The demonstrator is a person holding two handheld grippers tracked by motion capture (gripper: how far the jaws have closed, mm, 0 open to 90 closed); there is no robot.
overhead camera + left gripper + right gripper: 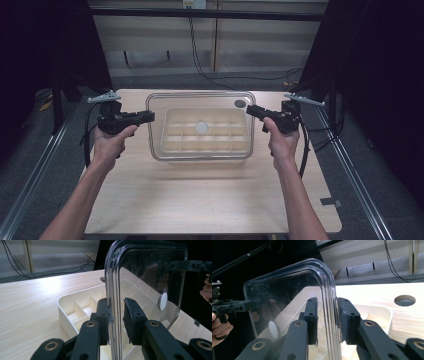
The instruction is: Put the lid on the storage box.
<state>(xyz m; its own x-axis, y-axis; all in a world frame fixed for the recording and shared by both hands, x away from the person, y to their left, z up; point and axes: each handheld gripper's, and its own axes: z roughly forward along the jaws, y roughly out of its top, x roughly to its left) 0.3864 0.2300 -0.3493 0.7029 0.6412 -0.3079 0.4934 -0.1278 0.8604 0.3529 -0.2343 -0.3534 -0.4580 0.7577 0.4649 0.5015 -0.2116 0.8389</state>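
Note:
A clear plastic lid (200,94) with a white round knob (201,127) at its centre hangs level over a cream tray (170,145) divided into several compartments. My left gripper (150,116) is shut on the lid's left rim, and my right gripper (248,110) is shut on its right rim. In the left gripper view the lid (150,270) stands edge-on between the jaws of the left gripper (116,320), with the tray (65,305) below. In the right gripper view the right gripper (327,320) clamps the lid's (287,290) curved rim.
The tray rests on a light wooden table (200,200) with a round hole (240,103) at the back right. Dark curtains flank both sides, metal rails (350,165) run beside the table, and cables (200,60) lie on the floor behind.

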